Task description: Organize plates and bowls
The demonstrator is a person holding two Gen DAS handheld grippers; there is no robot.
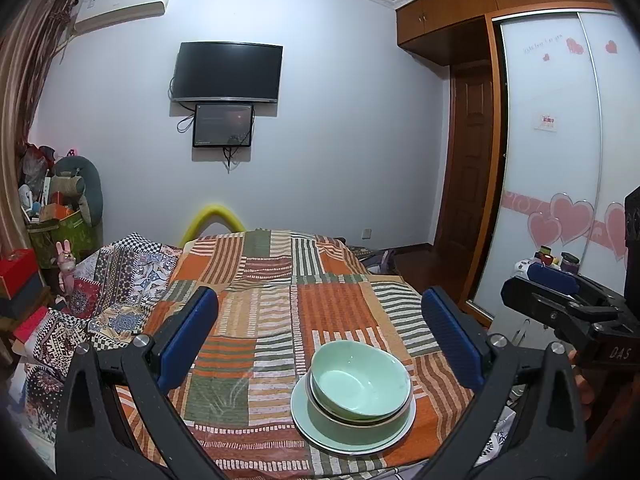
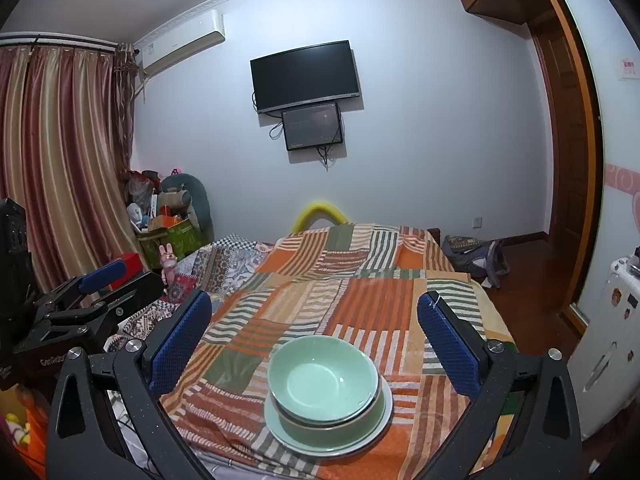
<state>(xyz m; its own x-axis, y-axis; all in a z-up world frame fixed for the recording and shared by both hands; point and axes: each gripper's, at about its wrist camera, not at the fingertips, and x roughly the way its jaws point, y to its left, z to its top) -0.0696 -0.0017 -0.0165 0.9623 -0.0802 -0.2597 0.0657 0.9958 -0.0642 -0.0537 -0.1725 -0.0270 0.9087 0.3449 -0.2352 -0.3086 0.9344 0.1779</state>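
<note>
- Pale green glazed bowls, 2 nested, sit on a pale green round plate near the front edge of the orange-striped patchwork blanket.
- Left gripper: fingers spread wide, empty.
- Right gripper: fingers spread wide, empty.

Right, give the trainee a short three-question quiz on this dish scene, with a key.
1. True or false: the pale green ceramic bowl sits on top of the stack on the pale green ceramic plate.
2. What does the stack rest on? A) bare wooden table B) orange, green and white striped patchwork cloth C) metal tray
3. Is either the left gripper or the right gripper gripping a dish?

Key
1. True; a second bowl rim shows beneath it.
2. B
3. No; both stand wide open with blue pads clear of the stack.
</note>
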